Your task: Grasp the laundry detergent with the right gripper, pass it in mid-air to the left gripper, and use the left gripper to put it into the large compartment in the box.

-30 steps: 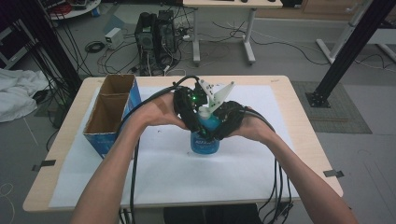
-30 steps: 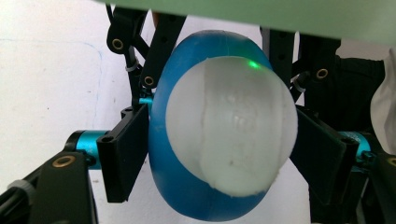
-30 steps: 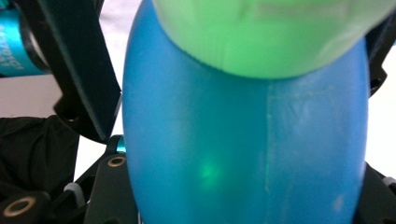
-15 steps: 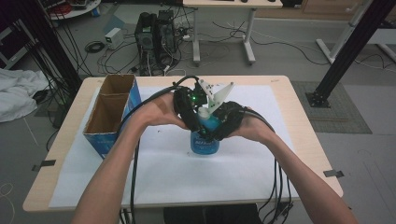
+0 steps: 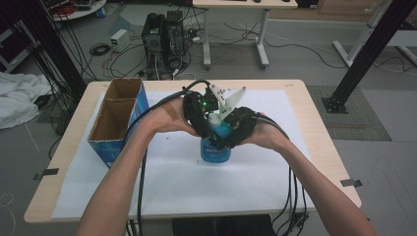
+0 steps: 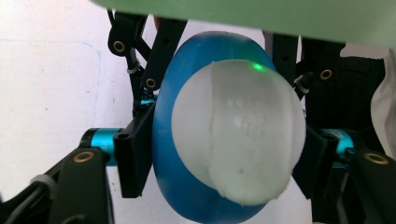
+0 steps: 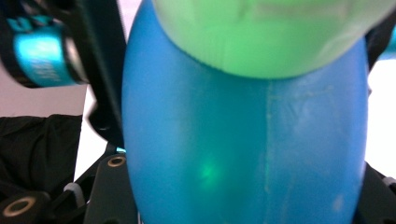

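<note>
Black hand-held gripper [image 5: 212, 129], cyan joints, black cables.

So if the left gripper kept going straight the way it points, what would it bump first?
Probably the white cap of the blue bottle. The left gripper, whose jaws have just been closing, has it right ahead between them, so it could hardly go further.

High view: fixed overhead cam, person's side, facing fwd/down over the table [image 5: 314, 147]; blue bottle [image 5: 215, 147] mid-distance. Left gripper view: very close, looks down on the bottle's white cap [image 6: 238, 135]. Right gripper view: nearer yet, side-on to the bottle's body [image 7: 243, 140]. All 3 share the bottle.
</note>
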`<state>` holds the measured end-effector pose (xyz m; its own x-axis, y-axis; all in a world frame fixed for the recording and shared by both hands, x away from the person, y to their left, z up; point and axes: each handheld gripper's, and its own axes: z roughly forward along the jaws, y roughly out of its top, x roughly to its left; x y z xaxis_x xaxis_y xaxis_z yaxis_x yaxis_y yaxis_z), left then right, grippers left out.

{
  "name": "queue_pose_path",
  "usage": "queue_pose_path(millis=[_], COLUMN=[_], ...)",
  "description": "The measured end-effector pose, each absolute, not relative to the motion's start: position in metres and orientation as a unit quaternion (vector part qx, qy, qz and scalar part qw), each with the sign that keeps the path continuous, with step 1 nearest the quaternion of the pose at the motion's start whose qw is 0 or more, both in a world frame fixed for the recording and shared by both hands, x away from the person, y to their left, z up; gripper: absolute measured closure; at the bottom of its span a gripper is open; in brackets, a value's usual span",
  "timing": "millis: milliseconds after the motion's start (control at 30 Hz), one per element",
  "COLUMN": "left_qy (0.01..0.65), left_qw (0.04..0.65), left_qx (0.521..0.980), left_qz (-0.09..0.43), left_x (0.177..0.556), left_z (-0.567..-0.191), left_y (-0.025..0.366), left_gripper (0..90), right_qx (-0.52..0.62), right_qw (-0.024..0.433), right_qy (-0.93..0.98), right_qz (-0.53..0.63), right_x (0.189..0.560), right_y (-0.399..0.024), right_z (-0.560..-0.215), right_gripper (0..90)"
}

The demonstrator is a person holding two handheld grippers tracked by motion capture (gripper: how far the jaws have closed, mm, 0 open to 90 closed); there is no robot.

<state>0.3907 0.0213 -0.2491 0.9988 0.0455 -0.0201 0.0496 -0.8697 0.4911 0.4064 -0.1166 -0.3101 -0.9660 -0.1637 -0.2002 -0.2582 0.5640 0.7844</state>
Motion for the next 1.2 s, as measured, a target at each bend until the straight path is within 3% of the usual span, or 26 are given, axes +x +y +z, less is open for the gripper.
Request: queue_pose_path(millis=[267, 600, 1200], left_qy=[0.018, 0.021, 0.026], left_qw=[0.259, 0.252, 0.256], left_qx=[0.966, 0.968, 0.966], left_qz=[-0.001, -0.005, -0.004], left_x=[0.390, 0.389, 0.388], left_z=[-0.249, -0.250, -0.249], left_y=[0.022, 0.021, 0.021], left_gripper=[37.8, 38.2, 38.2], right_qx=[-0.066, -0.103, -0.068], right_qw=[0.029, 0.025, 0.010], right_qy=[0.901, 0.890, 0.896], right_qz=[0.427, 0.443, 0.438], right_x=[0.398, 0.401, 0.396], right_y=[-0.122, -0.119, -0.123], right_z=[-0.309, -0.314, -0.313], right_gripper=[44.9, 44.6, 43.5])
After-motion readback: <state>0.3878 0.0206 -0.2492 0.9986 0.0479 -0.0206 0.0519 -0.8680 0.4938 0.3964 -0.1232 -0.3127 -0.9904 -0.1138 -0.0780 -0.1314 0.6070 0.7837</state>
